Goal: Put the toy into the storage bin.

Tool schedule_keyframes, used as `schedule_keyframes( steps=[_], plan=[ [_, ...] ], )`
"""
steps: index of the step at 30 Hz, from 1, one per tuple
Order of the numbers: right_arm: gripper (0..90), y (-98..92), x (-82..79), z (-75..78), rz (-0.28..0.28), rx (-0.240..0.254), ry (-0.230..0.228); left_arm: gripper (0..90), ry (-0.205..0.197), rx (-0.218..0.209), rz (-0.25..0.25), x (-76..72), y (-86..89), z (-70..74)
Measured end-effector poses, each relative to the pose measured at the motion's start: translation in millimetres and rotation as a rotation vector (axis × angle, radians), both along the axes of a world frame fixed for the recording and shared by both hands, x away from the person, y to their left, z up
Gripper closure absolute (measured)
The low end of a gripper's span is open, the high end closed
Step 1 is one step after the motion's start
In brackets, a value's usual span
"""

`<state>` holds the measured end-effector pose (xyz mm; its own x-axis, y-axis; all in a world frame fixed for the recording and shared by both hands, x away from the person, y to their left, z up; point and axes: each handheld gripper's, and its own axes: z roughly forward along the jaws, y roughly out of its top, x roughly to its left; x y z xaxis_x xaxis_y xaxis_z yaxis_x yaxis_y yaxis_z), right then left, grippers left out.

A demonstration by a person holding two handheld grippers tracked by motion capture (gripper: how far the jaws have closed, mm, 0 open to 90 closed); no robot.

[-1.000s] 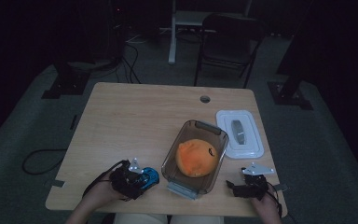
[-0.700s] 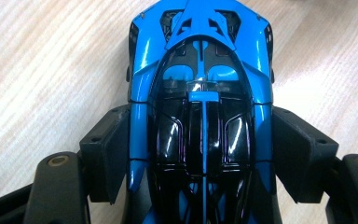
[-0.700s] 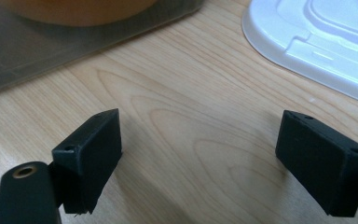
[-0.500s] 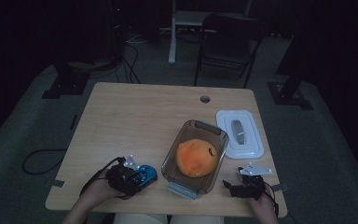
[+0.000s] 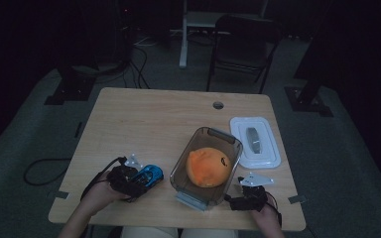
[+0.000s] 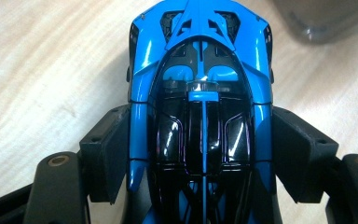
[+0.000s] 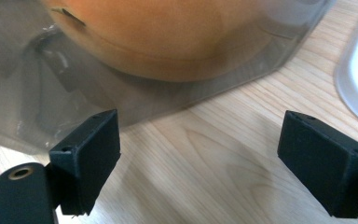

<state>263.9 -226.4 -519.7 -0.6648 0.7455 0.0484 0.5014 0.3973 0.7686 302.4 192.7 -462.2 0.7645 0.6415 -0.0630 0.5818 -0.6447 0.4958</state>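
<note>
Two grippers working: left gripper clamping blue toy car at near-left table area, right gripper waiting open beside container. Next move probably needing lifting car into container beside orange ball.

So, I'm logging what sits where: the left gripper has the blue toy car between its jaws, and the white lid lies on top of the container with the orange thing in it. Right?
Not quite. The left gripper does grip the blue toy car, but the white lid lies on the table beside the container, which is open. The high view shows it.
</note>
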Motion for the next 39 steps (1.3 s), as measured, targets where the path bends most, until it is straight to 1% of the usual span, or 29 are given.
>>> schedule_keyframes(
  steps=[1, 4, 8, 13, 16, 18, 19, 20, 23, 26, 27, 28, 32, 33, 36, 37, 38, 39],
  plan=[
    [12.6, 1.8, -0.3, 0.0, 0.001, 0.007, 0.002, 28.8, -0.003, 0.003, -0.002, 0.5, 0.0, 0.8],
    [12.6, 6.1, -0.4, -0.1, 0.001, 0.005, 0.000, 28.8, -0.010, 0.000, 0.003, 2.4, 1.0, 5.1],
    [12.5, 13.6, 3.0, 0.5, 0.004, 0.001, 0.010, 28.9, -0.025, -0.006, 0.022, 6.8, 5.0, 13.2],
    [11.9, 31.3, 9.6, 0.7, 0.008, -0.006, 0.012, 28.9, -0.039, -0.005, 0.042, 12.0, 10.9, 22.9],
    [11.9, 44.0, 14.3, 1.0, -0.006, -0.019, 0.018, 28.9, -0.044, -0.011, 0.059, 15.2, 16.0, 29.1],
    [11.8, 51.7, 17.8, 0.9, -0.013, -0.018, 0.026, 28.9, -0.057, -0.007, 0.076, 17.6, 19.2, 34.8],
    [11.8, 55.6, 20.5, 0.4, -0.019, -0.017, 0.026, 28.9, -0.059, -0.003, 0.076, 18.3, 20.0, 36.8],
    [11.9, 57.8, 21.9, 0.2, -0.020, -0.018, 0.028, 28.8, -0.065, -0.009, 0.082, 19.5, 21.4, 39.4],
    [11.9, 64.0, 24.4, -1.1, -0.021, -0.045, 0.018, 28.8, -0.076, -0.006, 0.096, 23.8, 23.0, 50.2],
    [11.9, 61.3, 21.7, -1.7, -0.016, -0.043, 0.020, 28.9, -0.099, -0.004, 0.105, 29.1, 23.2, 63.5],
    [11.9, 59.2, 20.6, -2.0, -0.012, -0.042, 0.023, 28.9, -0.102, 0.000, 0.101, 30.8, 22.4, 68.5],
    [11.9, 56.9, 19.0, -2.2, -0.017, -0.043, 0.025, 28.8, -0.118, 0.003, 0.107, 31.9, 20.6, 73.8],
    [11.9, 44.8, 14.4, -2.9, -0.038, -0.043, 0.023, 28.9, -0.152, 0.002, 0.082, 34.4, 9.4, 97.2],
    [11.9, 41.9, 13.9, -2.8, -0.043, -0.041, 0.025, 28.9, -0.161, -0.003, 0.083, 34.6, 6.8, 100.8],
    [11.9, 36.3, 13.3, -3.2, -0.054, -0.034, 0.028, 28.9, -0.179, -0.007, 0.065, 36.2, -4.2, 113.4],
    [11.9, 35.2, 13.3, -3.2, -0.057, -0.033, 0.028, 28.9, -0.182, -0.011, 0.050, 36.9, -9.9, 117.1],
    [11.9, 34.2, 13.5, -3.3, -0.057, -0.034, 0.028, 28.9, -0.187, -0.014, 0.047, 37.6, -13.6, 118.8],
    [11.9, 34.2, 13.5, -3.3, -0.057, -0.034, 0.028, 28.8, -0.187, -0.014, 0.047, 37.6, -13.6, 118.8]
  ],
)
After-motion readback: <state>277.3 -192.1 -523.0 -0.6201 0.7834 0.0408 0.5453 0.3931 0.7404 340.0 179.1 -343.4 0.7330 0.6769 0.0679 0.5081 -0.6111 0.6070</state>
